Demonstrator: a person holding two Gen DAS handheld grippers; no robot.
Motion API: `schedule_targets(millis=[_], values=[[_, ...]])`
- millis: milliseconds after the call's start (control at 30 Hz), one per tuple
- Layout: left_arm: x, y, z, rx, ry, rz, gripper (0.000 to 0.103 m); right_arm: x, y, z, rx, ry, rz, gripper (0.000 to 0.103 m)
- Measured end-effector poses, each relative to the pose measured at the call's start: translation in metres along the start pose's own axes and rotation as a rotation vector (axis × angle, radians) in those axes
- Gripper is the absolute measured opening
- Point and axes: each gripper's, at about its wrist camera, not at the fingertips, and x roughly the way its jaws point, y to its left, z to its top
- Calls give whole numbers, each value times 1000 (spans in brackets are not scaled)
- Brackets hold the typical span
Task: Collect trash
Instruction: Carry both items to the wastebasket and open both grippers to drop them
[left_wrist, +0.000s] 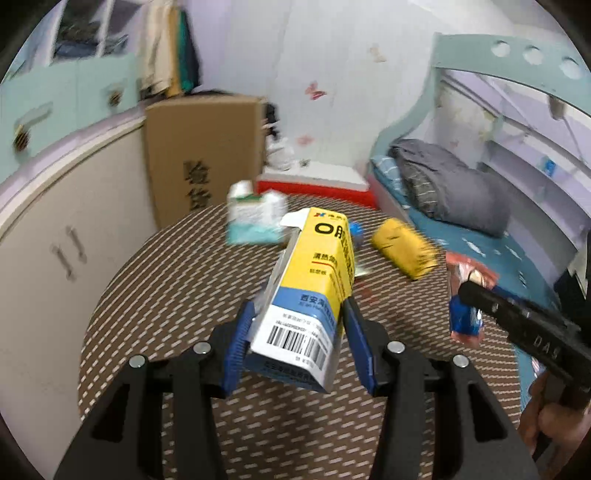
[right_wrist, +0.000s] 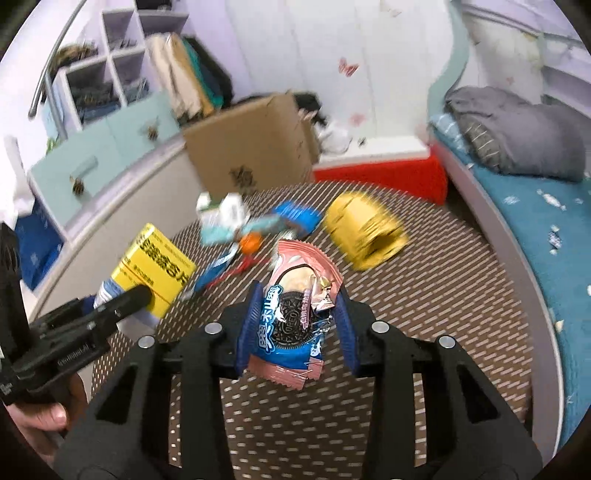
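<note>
both tongs loaded, more litter waiting on the table

left wrist view: the left tongs (left_wrist: 299, 325) pinch a yellow, blue and white cardboard medicine box (left_wrist: 312, 291) across its narrow sides near the barcode end, so the long body sticks forward and is lifted off the round brown woven-pattern table (left_wrist: 166, 280). gripping low likely keeps the open flap end free. beyond it lie a white and teal crumpled carton (left_wrist: 255, 218) and a squashed yellow box (left_wrist: 404, 251), both blurred. at the right edge the other tool carries its wrapper.

right wrist view: the right tongs (right_wrist: 297, 325) press together on a pink and blue oreo biscuit wrapper (right_wrist: 295, 321), held upright by its crinkled middle above the table. a soft foil needs this squeeze or it would slip. an orange bottle cap (right_wrist: 250, 243) and a blue wrapper (right_wrist: 295, 218) are among the litter on the table. no bin shows in either view.
</note>
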Motion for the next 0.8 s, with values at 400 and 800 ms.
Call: schedule_targets(millis=[400, 800], values=[[23, -161, 37, 156, -9, -207, 48, -62, -176, 18, 194, -94, -242, 38], [78, -234, 22, 222, 108, -245, 48, 26, -347, -56, 466, 145, -307, 34]])
